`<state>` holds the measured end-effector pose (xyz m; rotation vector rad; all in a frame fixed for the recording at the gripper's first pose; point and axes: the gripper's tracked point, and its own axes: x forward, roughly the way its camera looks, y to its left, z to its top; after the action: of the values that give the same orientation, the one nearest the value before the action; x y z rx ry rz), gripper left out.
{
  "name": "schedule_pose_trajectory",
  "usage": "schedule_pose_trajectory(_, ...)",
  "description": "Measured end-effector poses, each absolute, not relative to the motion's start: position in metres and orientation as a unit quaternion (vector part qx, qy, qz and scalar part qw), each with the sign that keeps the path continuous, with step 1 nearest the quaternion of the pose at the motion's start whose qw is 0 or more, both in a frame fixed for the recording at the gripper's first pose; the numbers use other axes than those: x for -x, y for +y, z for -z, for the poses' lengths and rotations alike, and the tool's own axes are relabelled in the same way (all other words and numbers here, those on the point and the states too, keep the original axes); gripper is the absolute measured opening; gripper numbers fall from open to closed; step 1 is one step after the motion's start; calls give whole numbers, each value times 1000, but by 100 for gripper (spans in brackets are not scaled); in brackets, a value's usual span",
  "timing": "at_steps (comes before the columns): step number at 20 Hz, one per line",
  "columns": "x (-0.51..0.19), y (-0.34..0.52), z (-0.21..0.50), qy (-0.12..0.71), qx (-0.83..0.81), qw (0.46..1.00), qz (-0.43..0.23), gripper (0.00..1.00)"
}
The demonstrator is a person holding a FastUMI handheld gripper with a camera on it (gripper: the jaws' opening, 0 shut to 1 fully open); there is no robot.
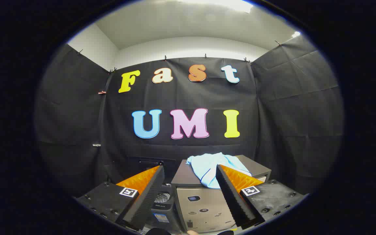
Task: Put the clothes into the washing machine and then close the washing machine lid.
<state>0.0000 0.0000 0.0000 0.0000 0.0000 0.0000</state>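
Two black jaws with orange ridged inner pads sit nearest the camera, each carrying a small square black-and-white marker on its base. Together they form the gripper [189, 169], and they stand wide apart with nothing between them, so the gripper is open and empty. That wide spread suits an approach to soft cloth, which needs room to be gathered before it can be pinched.

Just beyond the left jaw stands a small dark machine [162, 204], low down, with a round perforated opening visible near its top; this is likely the washing machine, though the jaw hides much of it and its lid cannot be made out.

Beside that machine, straight ahead between the jaws, stands a pale grey cabinet [204, 209] with a dark flat top, serving as the table that carries the laundry.

On that top lies the clothes [207, 164], a crumpled light blue garment with a thin dark trim. It is heaped loosely and one fold hangs over the cabinet's front edge, a handy part to grab. The garment lies ahead of the jaws and toward the right one, whose tip overlaps it in the view; contact cannot be told, but it seems apart.

Farthest back hangs the booth's black cloth wall.
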Motion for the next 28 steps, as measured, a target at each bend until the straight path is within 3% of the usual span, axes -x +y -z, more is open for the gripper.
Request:
schedule_pose_trajectory(19, -14, 1, 1, 11, -8, 1000, -24, 99)
schedule_pose_trajectory(28, -62, -18, -19, 9, -11, 1000, 4, 99)
